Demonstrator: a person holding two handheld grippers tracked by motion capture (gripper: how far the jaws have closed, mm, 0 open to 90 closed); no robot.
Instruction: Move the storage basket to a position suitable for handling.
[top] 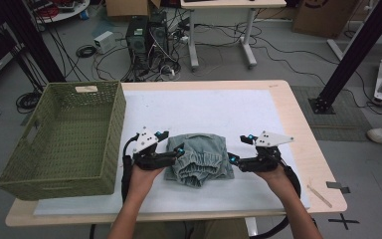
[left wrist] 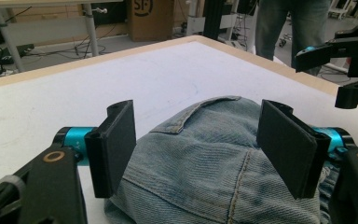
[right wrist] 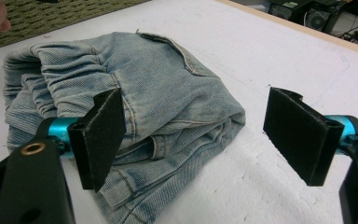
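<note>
A folded pair of jeans [top: 198, 158] lies on the bench [top: 298, 149], near its front edge. The left gripper [top: 179, 150] sits just left of the jeans, jaws wide open around the fold, gripping nothing. The right gripper [top: 234, 159] sits just right of them, also wide open and empty. To lift cleanly, each should probably close on every layer. Left of the jeans stands a green basket [top: 59, 134]; behind them the bench is bare.

Folded jeans [left wrist: 214, 172] cut off at bottom edge; green basket [right wrist: 51, 14] cropped at top.
</note>
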